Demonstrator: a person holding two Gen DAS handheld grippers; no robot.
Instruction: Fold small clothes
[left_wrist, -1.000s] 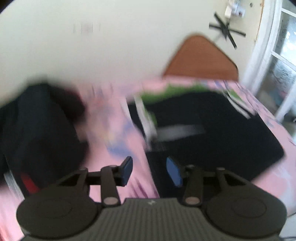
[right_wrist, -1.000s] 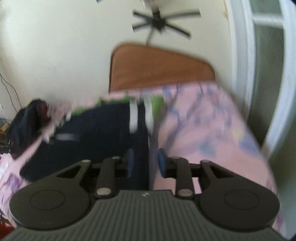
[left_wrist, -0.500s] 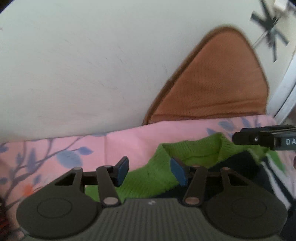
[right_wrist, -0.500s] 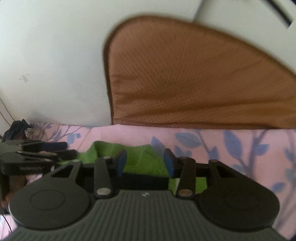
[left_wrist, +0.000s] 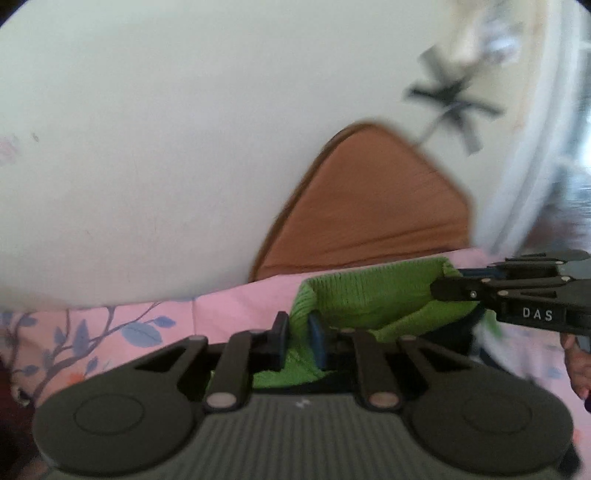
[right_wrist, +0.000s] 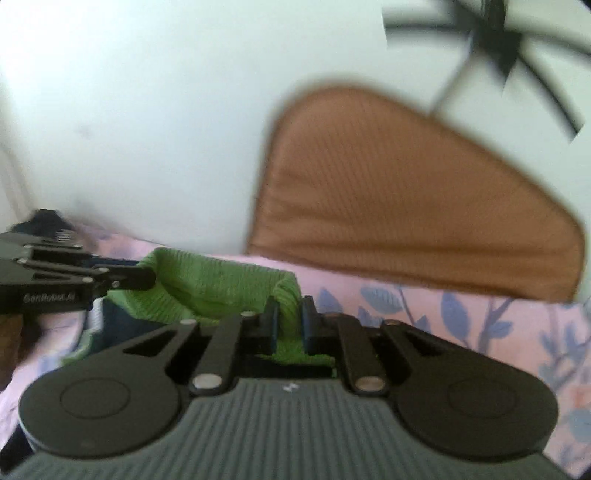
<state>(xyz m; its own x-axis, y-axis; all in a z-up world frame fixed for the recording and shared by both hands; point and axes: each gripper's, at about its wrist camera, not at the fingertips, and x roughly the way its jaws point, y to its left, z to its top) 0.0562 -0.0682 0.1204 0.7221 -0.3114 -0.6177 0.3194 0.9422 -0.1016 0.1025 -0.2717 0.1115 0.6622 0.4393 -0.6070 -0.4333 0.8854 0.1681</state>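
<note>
A small dark garment with a ribbed green waistband (left_wrist: 369, 295) lies on the pink floral sheet (left_wrist: 236, 306). My left gripper (left_wrist: 297, 341) is shut on the left end of the green band. My right gripper (right_wrist: 288, 326) is shut on the right end of the same band (right_wrist: 218, 280). The band is stretched between the two and lifted off the sheet. Each gripper shows in the other's view: the right one in the left wrist view (left_wrist: 517, 291), the left one in the right wrist view (right_wrist: 66, 280). The dark body of the garment hangs below, mostly hidden.
A brown cushion (right_wrist: 406, 206) leans on the pale wall (left_wrist: 166, 147) behind the bed. A black star-shaped fixture (left_wrist: 454, 107) is on the wall. A window frame (left_wrist: 546, 129) is at the right. A dark heap (right_wrist: 44, 218) lies far left.
Both grippers have closed on the ends of the green waistband and raised it. One second ago they were open above the spread dark garment.
</note>
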